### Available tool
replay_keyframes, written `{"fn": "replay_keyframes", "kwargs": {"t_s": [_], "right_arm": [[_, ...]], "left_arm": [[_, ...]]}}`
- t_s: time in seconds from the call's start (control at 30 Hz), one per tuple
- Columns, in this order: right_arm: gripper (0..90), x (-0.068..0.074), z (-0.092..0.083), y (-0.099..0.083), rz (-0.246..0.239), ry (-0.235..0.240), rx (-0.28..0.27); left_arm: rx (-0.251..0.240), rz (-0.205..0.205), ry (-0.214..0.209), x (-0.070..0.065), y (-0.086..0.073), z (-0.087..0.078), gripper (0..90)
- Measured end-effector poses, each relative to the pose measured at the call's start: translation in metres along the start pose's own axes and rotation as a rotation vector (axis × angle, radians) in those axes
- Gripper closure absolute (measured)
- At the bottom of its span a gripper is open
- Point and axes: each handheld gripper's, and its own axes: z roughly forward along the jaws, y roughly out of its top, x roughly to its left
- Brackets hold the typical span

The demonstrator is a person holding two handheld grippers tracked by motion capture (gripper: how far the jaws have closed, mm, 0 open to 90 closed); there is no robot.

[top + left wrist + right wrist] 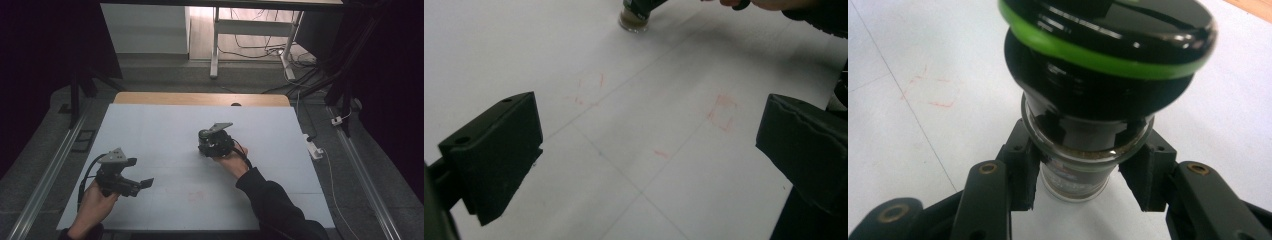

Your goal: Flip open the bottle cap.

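Note:
A small glass jar with brownish contents and a wide black cap ringed in green stands on the white table right of centre. My right gripper is shut on its glass body, one black pad against each side. In the high view the jar is at the front of the right gripper. The left gripper hovers near the table's front left, open with nothing between its fingers. In the left gripper view the jar's base rests on the table far ahead.
Faint red marks and thin pencil lines cross the white table top. A wooden strip runs along its far edge. Beyond it stand a desk frame and floor cables; a power strip lies off the right edge.

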Motion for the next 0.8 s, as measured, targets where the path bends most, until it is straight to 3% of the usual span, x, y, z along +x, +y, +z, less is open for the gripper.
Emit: {"fn": "replay_keyframes", "kwargs": {"t_s": [0.67, 0.8], "right_arm": [[52.2, 0.000, 0.000, 0.000, -0.002, 0.004, 0.004], [52.2, 0.000, 0.000, 0.000, -0.004, 0.004, 0.003]], "left_arm": [[0.035, 0.094, 0.012, 0.003, 0.047, 0.056, 0.1], [0.031, 0.102, -0.012, 0.006, 0.056, 0.068, 0.1]]}}
